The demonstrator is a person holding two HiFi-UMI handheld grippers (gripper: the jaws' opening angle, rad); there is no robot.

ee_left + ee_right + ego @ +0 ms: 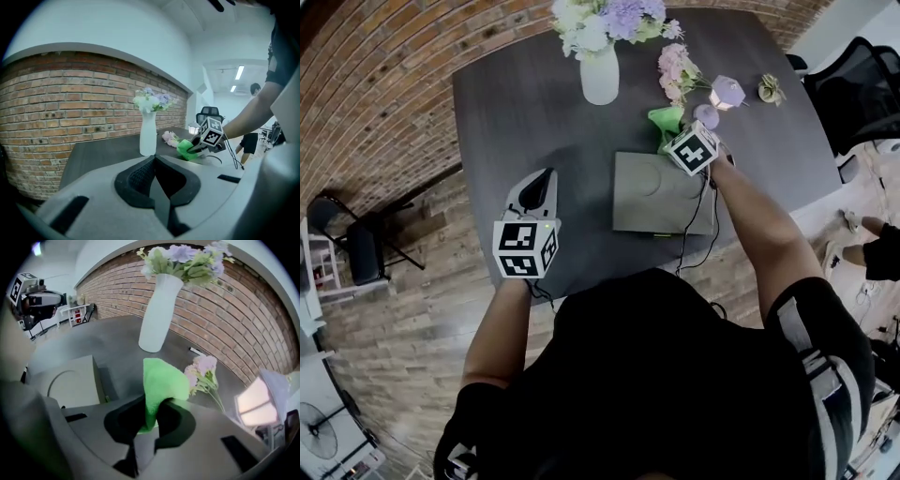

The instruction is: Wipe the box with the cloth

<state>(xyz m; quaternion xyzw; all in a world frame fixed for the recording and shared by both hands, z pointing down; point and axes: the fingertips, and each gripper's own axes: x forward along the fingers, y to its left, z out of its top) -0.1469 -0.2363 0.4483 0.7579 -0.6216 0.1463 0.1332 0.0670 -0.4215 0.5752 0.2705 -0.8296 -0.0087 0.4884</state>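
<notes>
- My right gripper (672, 129) reaches out over the far side of a dark grey table (516, 112), just past the far edge of the box (661, 194).
- In the right gripper view, my right gripper's (151, 412) jaws are clamped on a bright green cloth (161, 380). The cloth stands up out of them in a folded bunch.
- In the head view the cloth (666, 119) sits beside the box's far right corner. I cannot tell whether it touches the box or the table.
- The box is flat, grey and square-cornered, with a curved line marked on its lid. It lies on the table near the front edge, in front of me. In the right gripper view the box (70, 380) lies to the left of the cloth.
- My left gripper (546, 178) is held above the table's near left part, well apart from the box. In the left gripper view its (154, 161) jaws are pressed together with nothing between them.
- A white vase (600, 75) of pale flowers stands upright at the far side of the table.
- Loose pink flowers (675, 70) lie on the table, just beyond the cloth.
- A brick wall (70, 112) rises behind the table.
</notes>
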